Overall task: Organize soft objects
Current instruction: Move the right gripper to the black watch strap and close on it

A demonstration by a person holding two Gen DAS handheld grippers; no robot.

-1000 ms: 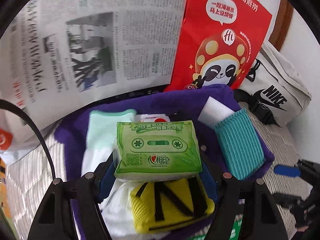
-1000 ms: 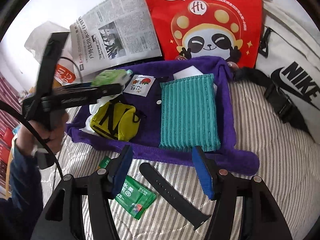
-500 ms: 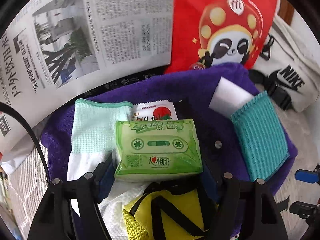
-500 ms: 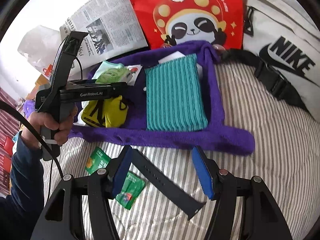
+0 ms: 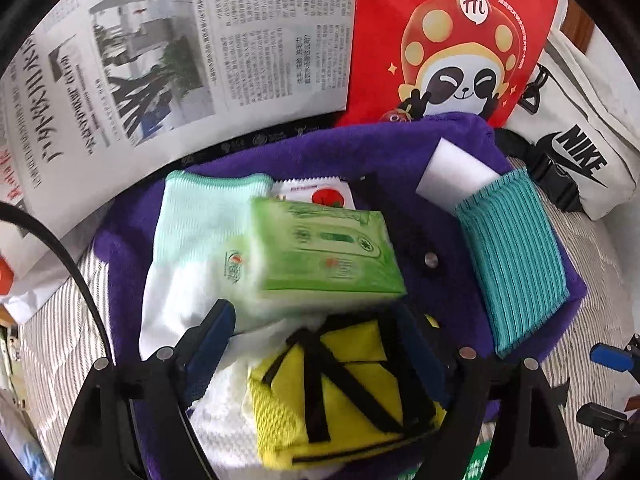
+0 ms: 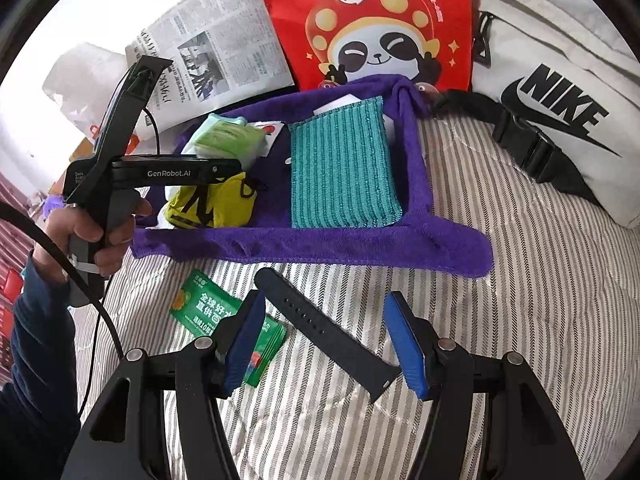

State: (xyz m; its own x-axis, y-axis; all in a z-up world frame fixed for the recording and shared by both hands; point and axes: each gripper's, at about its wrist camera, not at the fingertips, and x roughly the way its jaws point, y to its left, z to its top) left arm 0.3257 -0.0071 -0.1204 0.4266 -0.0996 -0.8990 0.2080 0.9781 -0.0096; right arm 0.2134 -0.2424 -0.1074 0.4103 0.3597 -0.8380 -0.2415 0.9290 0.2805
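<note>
My left gripper (image 5: 316, 340) hangs over the purple towel (image 5: 280, 160), and its jaws are opening. The green tissue pack (image 5: 320, 252) is blurred and tilted just beyond the pads, free of them, above a mint and white cloth (image 5: 192, 220). Below the jaws lies a yellow pouch (image 5: 348, 392). On the right of the towel sits a teal ribbed cloth (image 5: 516, 256) with a white sponge (image 5: 452, 172) behind it. My right gripper (image 6: 326, 336) stands open over the striped bedding. A black watch strap (image 6: 296, 308) lies between its fingers, untouched.
A newspaper (image 5: 180, 52), a red panda bag (image 5: 460, 48) and a white Nike bag (image 6: 560, 92) stand behind the towel. A green sachet (image 6: 208, 308) lies by the right gripper's left finger. A hand (image 6: 92, 232) holds the left gripper.
The left jaws have widened and the tissue pack has slipped out of them, tipping down and away. The right gripper has come closer over the black strap.
</note>
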